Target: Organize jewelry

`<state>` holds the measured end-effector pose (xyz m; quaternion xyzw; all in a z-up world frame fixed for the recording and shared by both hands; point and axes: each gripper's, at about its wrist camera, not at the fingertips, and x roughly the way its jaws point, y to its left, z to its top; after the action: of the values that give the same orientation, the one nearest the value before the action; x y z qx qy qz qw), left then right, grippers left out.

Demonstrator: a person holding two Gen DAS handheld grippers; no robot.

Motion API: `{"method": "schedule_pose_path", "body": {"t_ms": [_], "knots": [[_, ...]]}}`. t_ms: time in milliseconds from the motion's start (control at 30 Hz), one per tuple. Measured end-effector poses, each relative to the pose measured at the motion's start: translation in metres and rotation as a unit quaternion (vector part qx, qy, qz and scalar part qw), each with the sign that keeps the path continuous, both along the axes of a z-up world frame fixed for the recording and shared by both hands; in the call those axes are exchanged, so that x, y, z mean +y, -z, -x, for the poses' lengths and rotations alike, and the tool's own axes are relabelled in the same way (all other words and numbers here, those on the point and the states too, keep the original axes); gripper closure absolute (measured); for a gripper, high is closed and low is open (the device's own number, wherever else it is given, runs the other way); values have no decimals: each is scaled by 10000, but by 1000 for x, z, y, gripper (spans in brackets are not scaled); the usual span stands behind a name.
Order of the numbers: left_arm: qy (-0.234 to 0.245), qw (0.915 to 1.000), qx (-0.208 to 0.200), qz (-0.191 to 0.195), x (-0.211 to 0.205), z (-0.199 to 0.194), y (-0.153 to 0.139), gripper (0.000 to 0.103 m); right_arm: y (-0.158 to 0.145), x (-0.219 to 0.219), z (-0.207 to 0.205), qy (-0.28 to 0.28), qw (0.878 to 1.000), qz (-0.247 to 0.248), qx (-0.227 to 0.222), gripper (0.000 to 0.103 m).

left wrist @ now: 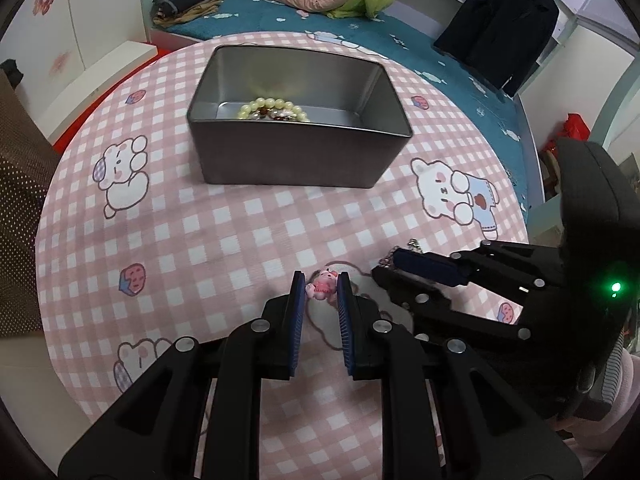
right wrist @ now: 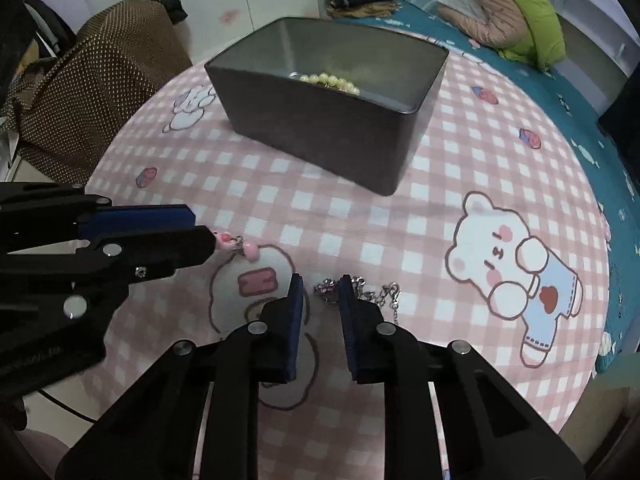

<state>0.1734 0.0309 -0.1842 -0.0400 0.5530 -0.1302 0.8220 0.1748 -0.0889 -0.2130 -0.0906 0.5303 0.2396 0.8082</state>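
Round table [left wrist: 248, 216] under a pink checked cloth printed with white bears, seen from both wrist cameras.

Left wrist view: at 12 o'clock stands an open grey metal tin [left wrist: 298, 160]; a pale bead bracelet [left wrist: 276, 109] lies on its floor near the front wall, with a few darker pieces beside it. At 6 o'clock the left gripper [left wrist: 321, 288] has its blue-padded fingers [left wrist: 297, 300] closed on a small pink charm [left wrist: 321, 286], which sits between the pad tips. At 3 o'clock the right gripper [left wrist: 386, 267] enters from the right, tips down on the cloth; a bit of silver chain [left wrist: 414, 246] shows just beyond its tips.

Right wrist view: the tin [right wrist: 320, 136] is at 12 o'clock, the beads [right wrist: 332, 81] visible over its near rim. At 6 o'clock the right gripper [right wrist: 322, 294] has drawn its fingers [right wrist: 347, 300] in around a silver chain with a sparkling pendant [right wrist: 326, 290]; the pendant lies between the pad tips, the chain [right wrist: 380, 294] trailing over the right finger onto the cloth at 4 o'clock. Whether the pads actually press the pendant cannot be told. At 9 o'clock the left gripper [right wrist: 210, 236] holds the pink charm [right wrist: 236, 245], part of it protruding past the tips.

Beyond the table: a bed with a teal cover [left wrist: 400, 36] at 1 o'clock.
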Motion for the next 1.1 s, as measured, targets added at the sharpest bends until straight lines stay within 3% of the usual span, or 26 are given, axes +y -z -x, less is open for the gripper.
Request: {"method": "schedule_pose_path", "body": {"t_ms": [133, 533, 1100], "knots": [[-33, 10000, -16, 6, 5, -1, 0, 87, 1, 2, 3, 38, 9999, 92, -131, 94], [-11, 9996, -282, 64, 6, -9, -17, 87, -14, -6, -3, 266, 9994, -77, -208, 96], [-265, 9926, -1050, 552, 9, -34, -76, 87, -105, -51, -31, 1116, 9861, -805, -933, 96]]}}
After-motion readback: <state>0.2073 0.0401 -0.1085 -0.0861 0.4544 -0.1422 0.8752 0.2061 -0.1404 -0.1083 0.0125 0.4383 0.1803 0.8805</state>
